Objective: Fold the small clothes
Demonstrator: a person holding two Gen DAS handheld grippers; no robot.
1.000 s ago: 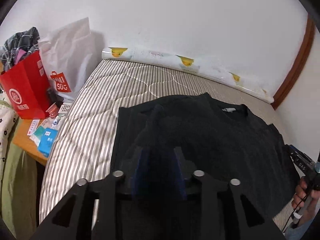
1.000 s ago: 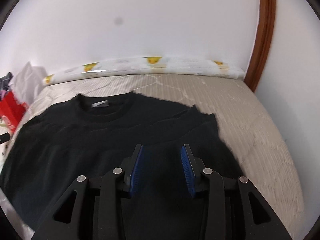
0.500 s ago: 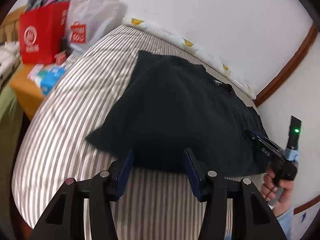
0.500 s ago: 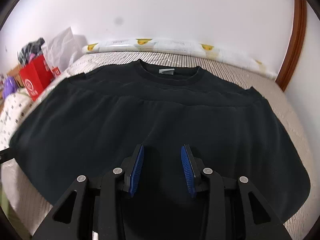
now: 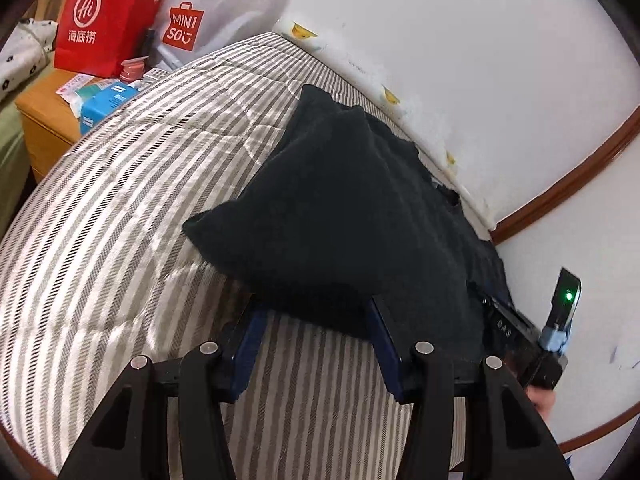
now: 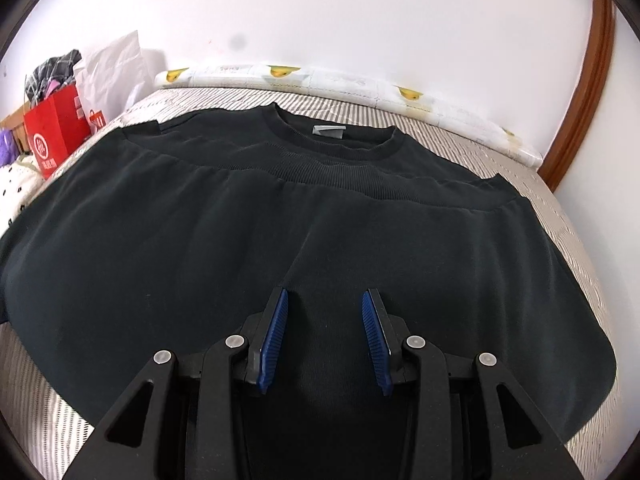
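Note:
A black sweatshirt (image 6: 320, 216) lies on the striped bed (image 5: 120, 240), folded so its ribbed hem (image 6: 360, 184) sits just below the collar with the grey label (image 6: 329, 133). My right gripper (image 6: 325, 292) hovers open over the near folded edge, blue pads apart with only flat cloth under them. In the left wrist view the same sweatshirt (image 5: 344, 220) shows as a dark mound. My left gripper (image 5: 314, 304) stands open at its near edge, fingertips tucked just under the cloth, pads not pressing. The right tool's black body (image 5: 520, 340) with a green light rests at the garment's right side.
A red paper bag (image 5: 100, 20) and a white shopping bag (image 5: 208, 12) stand on a wooden bedside cabinet (image 5: 44, 128) with small boxes at the bed's far left. A duck-print bumper (image 6: 320, 76) runs along the white wall. Wooden trim (image 6: 592, 92) marks the right corner.
The left gripper drew back and down off the garment to its near left edge, rolled, and its jaws widened. The right gripper pulled back toward the near fold, so more of the sweatshirt shows.

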